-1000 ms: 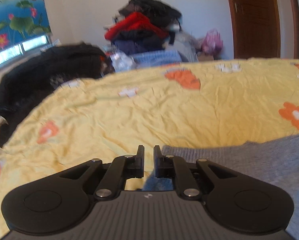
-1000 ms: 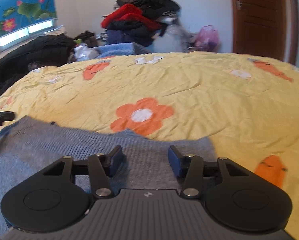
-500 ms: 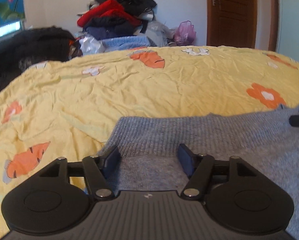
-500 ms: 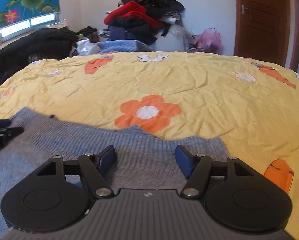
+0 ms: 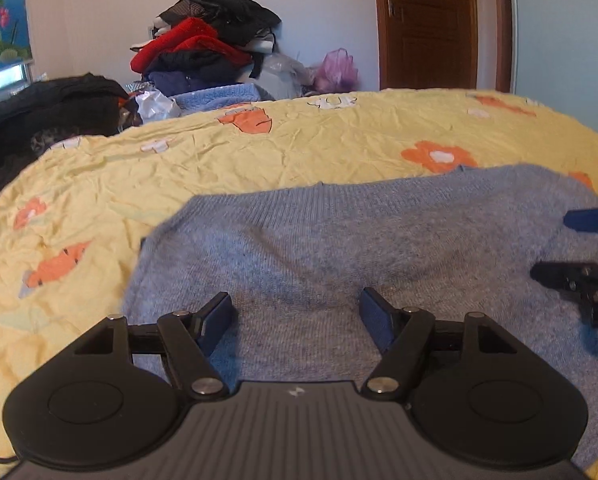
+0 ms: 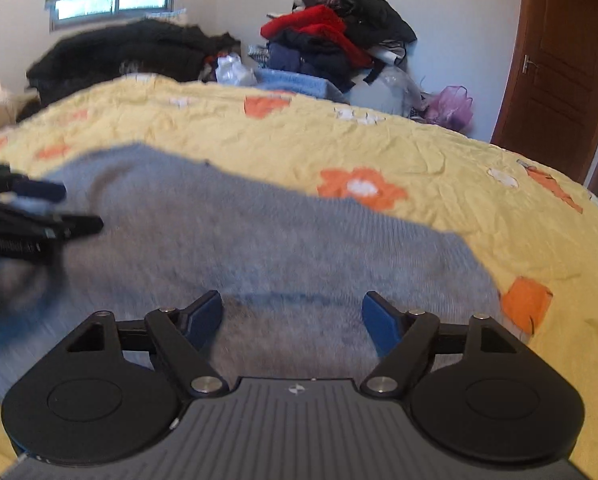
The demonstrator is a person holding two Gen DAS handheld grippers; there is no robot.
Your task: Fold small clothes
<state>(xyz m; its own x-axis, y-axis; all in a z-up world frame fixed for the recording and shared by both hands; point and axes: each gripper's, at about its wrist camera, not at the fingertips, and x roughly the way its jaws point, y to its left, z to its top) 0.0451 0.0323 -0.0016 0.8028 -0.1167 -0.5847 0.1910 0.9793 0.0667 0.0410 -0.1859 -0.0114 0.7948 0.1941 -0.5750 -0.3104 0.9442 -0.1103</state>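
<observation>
Lying spread flat on the yellow flowered bed [image 5: 299, 148] near its near edge, the grey-blue sweater [image 5: 339, 240] shows no finished fold that I can see. Its long axis runs parallel to that edge. Left tongs [image 5: 297, 312] stand apart over the knit; right tongs [image 6: 293, 314], jaws just opening, grip nothing.

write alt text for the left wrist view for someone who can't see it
A grey knitted sweater lies flat on a yellow flowered bedsheet, with the open left gripper poised over its near part, nothing between its fingers. The right gripper enters at the right edge; piled clothes sit beyond the bed.
</observation>
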